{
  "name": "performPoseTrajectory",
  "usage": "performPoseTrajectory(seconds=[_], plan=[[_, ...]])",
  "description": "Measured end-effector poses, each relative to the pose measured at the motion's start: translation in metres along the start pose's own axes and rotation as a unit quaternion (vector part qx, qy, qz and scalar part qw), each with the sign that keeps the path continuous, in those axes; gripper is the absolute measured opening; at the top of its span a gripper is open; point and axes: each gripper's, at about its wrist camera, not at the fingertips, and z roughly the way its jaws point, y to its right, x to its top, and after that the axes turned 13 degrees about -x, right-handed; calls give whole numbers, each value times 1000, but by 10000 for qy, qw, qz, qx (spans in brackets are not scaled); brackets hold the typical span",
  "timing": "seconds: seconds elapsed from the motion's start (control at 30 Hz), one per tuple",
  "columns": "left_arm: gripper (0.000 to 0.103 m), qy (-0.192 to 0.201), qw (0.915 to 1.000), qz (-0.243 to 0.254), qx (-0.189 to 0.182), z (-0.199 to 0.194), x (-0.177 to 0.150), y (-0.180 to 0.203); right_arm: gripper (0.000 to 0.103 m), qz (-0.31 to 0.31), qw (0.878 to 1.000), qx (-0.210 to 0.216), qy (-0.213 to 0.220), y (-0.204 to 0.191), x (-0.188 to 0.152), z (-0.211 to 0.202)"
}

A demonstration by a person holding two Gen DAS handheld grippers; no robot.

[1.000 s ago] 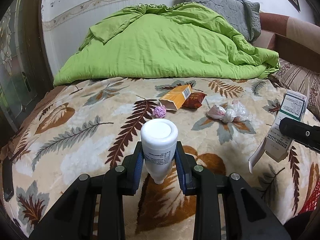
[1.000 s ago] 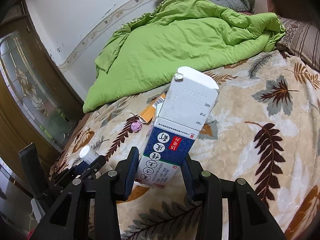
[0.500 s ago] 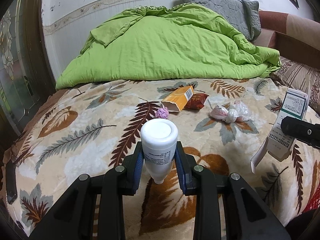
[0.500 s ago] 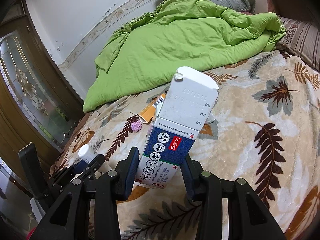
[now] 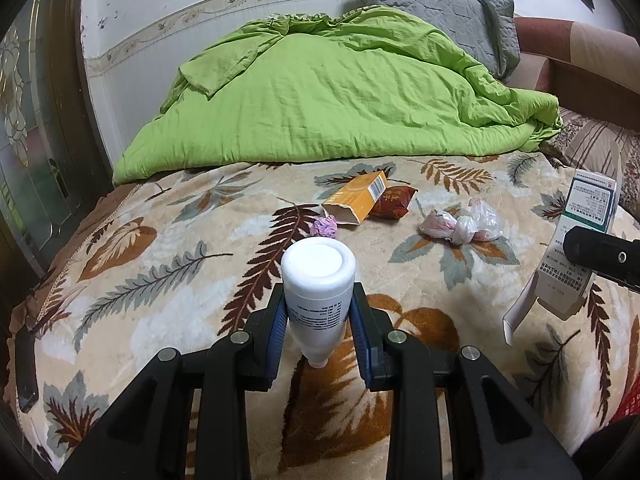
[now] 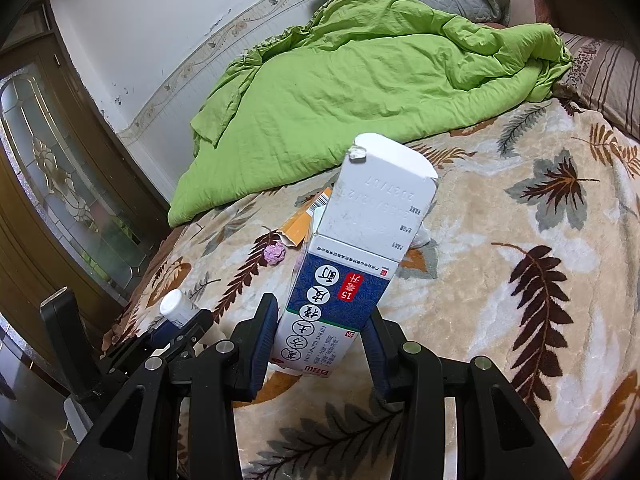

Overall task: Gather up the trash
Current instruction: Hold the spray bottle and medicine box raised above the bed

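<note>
White bottle (image 5: 318, 292) and blue-white carton (image 6: 352, 264) sit clamped in narrowed jaws.

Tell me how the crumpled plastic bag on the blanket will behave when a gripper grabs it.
The plastic bag looks thin and crinkled, so it will probably squash and hang limp. It seems light, likely sliding on the blanket if nudged. Its bunched lobes may slip from the fingers unless pinched deep.
</note>
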Motion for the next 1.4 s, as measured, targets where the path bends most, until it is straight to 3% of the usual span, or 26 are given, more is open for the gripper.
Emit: performPoseTrajectory(seconds=[1.4], plan=[[29,21,9999,104,79,-2,-3,23,45,9,10000,11,-1,0,0,0]])
